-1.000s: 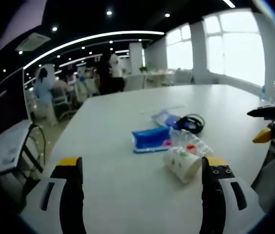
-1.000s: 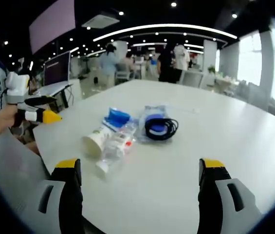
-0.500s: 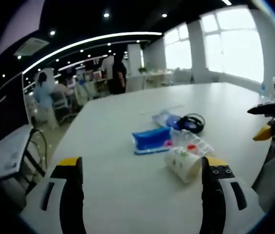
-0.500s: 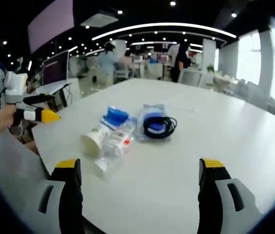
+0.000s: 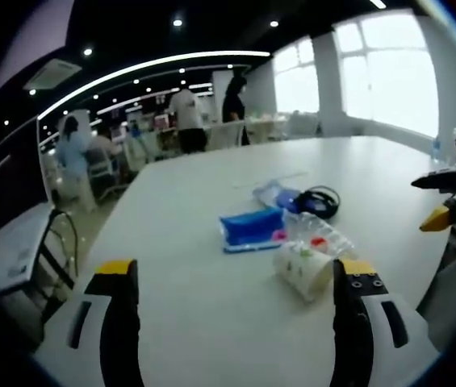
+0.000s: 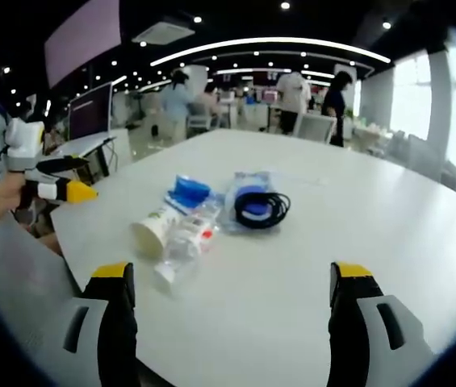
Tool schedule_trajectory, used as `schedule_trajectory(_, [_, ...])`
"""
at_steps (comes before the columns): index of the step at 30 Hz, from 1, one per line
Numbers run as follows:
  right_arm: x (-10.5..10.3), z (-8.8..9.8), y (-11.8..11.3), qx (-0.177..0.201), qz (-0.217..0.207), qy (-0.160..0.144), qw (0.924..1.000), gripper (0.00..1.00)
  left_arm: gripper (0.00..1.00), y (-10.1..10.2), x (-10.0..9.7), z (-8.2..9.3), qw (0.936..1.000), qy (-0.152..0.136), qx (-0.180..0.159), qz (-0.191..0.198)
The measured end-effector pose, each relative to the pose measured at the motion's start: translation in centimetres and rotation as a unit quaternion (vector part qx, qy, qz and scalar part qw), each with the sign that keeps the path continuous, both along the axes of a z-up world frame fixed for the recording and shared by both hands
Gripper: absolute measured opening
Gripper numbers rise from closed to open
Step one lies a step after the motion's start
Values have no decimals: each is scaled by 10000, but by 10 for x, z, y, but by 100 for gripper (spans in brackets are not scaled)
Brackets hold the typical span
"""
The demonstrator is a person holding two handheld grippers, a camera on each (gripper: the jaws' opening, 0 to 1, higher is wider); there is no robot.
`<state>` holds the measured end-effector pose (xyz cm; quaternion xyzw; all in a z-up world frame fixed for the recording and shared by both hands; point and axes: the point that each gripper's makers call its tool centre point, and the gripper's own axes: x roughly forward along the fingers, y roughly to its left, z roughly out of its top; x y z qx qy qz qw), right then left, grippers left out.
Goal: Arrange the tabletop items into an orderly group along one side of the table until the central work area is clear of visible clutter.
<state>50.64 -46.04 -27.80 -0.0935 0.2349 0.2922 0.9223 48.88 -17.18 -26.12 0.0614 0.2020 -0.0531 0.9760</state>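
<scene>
A small heap lies mid-table: a blue tissue pack, a tipped white paper cup, a clear plastic bottle and a coiled black cable on a clear bag. The same pile appears in the right gripper view: tissue pack, cup, bottle, cable. My left gripper is open, short of the pile, nothing between its jaws. My right gripper is open too, above bare table. The right gripper enters the left gripper view; the left gripper enters the right gripper view.
The white table spreads wide around the heap, with its edge near me in both views. A dark chair stands by the table's left side. Several people stand and sit among desks far behind. Bright windows line the right wall.
Both grippers stay almost still and open. The right gripper view has drifted slightly. People in the background have walked to the right.
</scene>
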Motion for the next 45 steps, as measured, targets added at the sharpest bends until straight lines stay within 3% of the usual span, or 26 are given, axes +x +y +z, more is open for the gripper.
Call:
schedule_trajectory(25, [2, 2, 0, 177, -83, 34, 9998, 99, 97, 3, 0, -2, 10000, 60, 11, 26])
schedule_trajectory(45, [3, 24, 16, 786, 124, 205, 9966, 99, 99, 3, -2, 3, 10000, -24, 20, 43])
